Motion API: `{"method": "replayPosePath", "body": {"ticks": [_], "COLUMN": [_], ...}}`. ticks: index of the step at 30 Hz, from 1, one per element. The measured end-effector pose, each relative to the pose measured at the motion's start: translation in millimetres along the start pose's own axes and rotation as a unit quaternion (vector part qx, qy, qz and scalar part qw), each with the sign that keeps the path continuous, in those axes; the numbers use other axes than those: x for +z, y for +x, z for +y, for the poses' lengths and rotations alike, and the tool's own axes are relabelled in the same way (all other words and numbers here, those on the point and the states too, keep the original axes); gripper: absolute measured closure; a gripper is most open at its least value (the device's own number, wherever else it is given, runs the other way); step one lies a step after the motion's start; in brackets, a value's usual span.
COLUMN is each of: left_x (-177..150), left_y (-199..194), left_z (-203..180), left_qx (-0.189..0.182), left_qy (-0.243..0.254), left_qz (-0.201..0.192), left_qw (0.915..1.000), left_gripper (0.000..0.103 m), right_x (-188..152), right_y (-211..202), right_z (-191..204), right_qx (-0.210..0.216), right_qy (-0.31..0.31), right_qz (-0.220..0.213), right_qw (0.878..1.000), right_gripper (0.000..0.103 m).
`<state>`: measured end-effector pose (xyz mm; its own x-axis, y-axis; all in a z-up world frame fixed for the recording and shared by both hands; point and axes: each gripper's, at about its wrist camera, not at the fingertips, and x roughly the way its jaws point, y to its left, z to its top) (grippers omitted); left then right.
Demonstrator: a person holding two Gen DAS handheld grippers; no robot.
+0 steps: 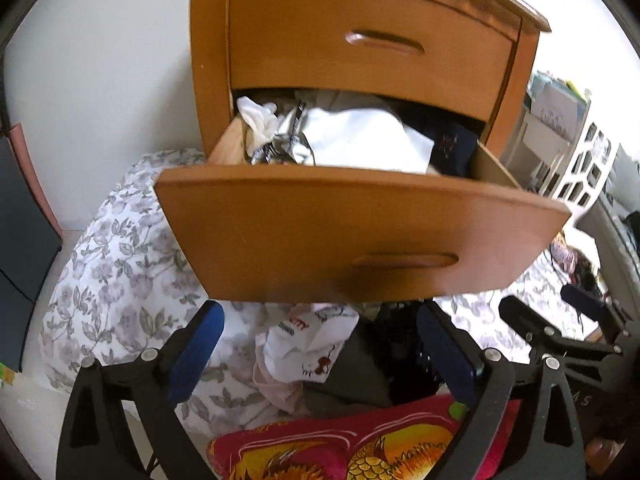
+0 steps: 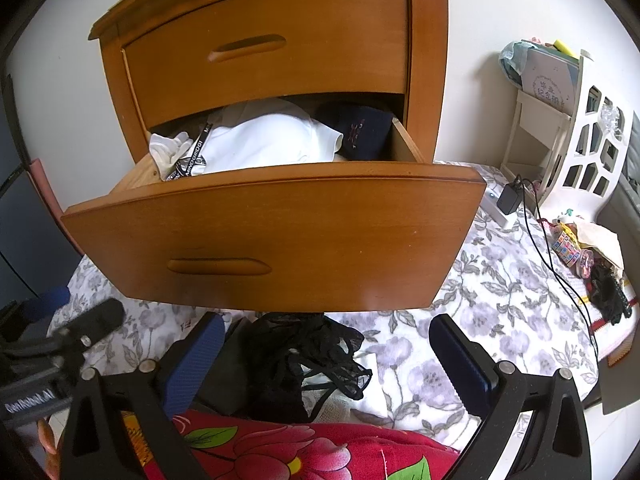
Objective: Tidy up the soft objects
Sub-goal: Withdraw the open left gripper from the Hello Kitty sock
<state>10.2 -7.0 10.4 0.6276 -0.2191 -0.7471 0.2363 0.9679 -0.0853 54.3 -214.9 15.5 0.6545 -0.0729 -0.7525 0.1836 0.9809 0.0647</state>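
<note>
The wooden nightstand's lower drawer [image 1: 360, 232] [image 2: 280, 232] stands pulled out and is stuffed with a white garment [image 1: 360, 136] [image 2: 272, 140], a navy item [image 1: 452, 144] [image 2: 364, 128] and a black-and-white band [image 2: 192, 156]. My left gripper [image 1: 320, 332] is open in front of the drawer, above a white printed garment [image 1: 308, 344] that its pads do not touch. My right gripper [image 2: 328, 344] is also open, and a black lace garment [image 2: 308, 356] lies on the bed between its wide-set fingers, not pressed. A red floral cloth [image 1: 340, 448] [image 2: 300, 448] lies closest to the cameras.
The upper drawer [image 2: 264, 48] is closed. The grey floral bedsheet [image 2: 500, 280] spreads out to the right, with a black charger and cable [image 2: 510, 198] on it and small trinkets [image 2: 580, 248] at its edge. A white lattice shelf [image 2: 592, 144] stands at the right, and a dark panel [image 1: 20, 260] at the left.
</note>
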Motion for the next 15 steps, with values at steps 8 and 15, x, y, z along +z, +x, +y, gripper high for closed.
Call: {"method": "replayPosePath", "body": {"ticks": [8, 15], "left_x": [1.0, 1.5], "left_y": [-5.8, -6.0], "left_z": [5.9, 6.8], "left_qx": [-0.003, -0.002], "left_qy": [-0.018, -0.018], "left_qz": [-0.019, -0.023], "left_qw": [0.9997, 0.9996], "left_gripper": [0.005, 0.005], "right_x": [0.4, 0.9], "right_y": [0.7, 1.1], "right_z": [-0.2, 0.3], "right_qx": [0.001, -0.001], "right_qy": [0.000, -0.002], "right_qz": [0.001, 0.004], "right_qw": [1.000, 1.000], "right_gripper": [0.000, 0.000]}}
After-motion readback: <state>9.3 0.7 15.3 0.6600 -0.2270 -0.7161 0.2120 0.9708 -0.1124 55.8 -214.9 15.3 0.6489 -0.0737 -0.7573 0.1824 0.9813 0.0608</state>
